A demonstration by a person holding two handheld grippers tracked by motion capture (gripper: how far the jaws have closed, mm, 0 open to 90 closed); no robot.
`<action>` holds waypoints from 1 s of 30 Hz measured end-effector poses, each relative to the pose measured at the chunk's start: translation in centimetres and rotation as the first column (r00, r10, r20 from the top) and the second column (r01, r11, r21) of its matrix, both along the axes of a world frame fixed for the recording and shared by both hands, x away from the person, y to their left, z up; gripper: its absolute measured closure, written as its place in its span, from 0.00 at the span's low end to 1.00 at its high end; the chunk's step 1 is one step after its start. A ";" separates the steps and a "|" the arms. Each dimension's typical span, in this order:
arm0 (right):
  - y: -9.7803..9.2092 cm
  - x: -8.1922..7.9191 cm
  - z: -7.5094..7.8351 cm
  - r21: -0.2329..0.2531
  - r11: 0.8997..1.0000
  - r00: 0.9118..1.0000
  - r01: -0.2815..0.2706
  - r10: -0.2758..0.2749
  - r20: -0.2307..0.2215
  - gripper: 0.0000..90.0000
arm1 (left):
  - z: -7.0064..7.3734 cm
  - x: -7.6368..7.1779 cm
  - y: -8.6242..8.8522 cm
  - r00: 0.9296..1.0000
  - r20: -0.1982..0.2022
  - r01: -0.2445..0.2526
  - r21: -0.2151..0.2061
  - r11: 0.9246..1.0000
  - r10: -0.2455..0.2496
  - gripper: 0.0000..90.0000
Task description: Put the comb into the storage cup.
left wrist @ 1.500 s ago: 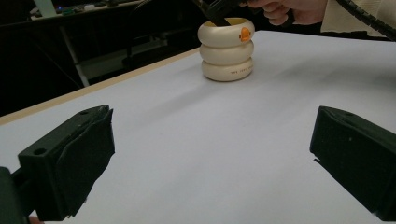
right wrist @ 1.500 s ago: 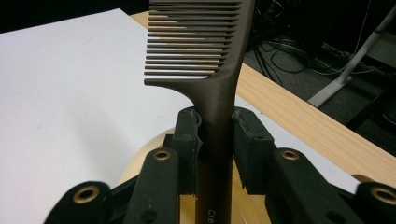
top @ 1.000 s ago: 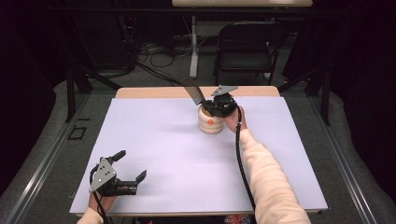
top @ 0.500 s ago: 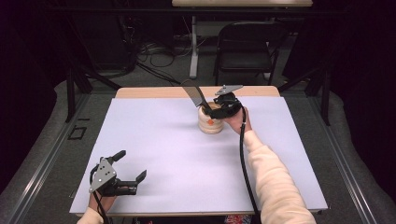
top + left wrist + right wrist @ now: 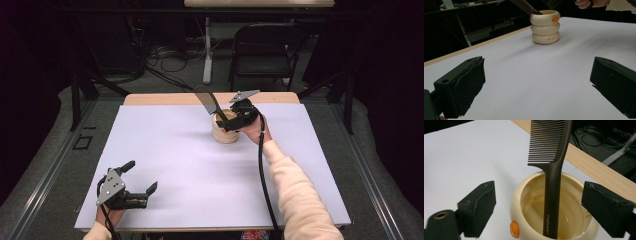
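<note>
cream holder (image 5: 225,134) with comb (image 5: 207,102) | right tool (image 5: 239,120) over it, agape | left tool (image 5: 141,180) low, agape, empty

The comb (image 5: 550,170) runs off the top edge in the right gripper view, its tip lost, and its handle foot sinks out of sight inside the cream holder (image 5: 529,195). Small print on the holder's side (image 5: 551,38) is too tiny to read. In the left gripper view, the other hand (image 5: 590,3) is clipped by the top edge.
</note>
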State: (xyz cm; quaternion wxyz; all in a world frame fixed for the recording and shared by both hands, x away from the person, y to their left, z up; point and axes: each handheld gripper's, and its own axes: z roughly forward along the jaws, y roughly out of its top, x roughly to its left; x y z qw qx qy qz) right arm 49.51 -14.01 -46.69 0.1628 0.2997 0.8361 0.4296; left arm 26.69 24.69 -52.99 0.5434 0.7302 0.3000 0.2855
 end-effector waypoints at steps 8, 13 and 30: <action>-0.4 -0.9 0.7 0.001 1.000 0.999 -0.030 0.030 -0.024 0.02 | 0.0 0.1 0.0 1.000 -0.002 0.002 0.007 1.000 -0.002 0.00; -0.8 -1.6 1.1 -0.015 0.999 0.998 -0.045 0.044 -0.034 0.00 | -0.1 0.0 0.0 1.000 -0.006 0.004 0.006 1.000 -0.004 0.00; -2.9 -4.9 2.3 0.004 0.997 0.996 -0.080 0.080 -0.043 0.00 | 0.0 0.1 -0.1 1.000 -0.002 0.014 0.007 1.000 -0.014 0.00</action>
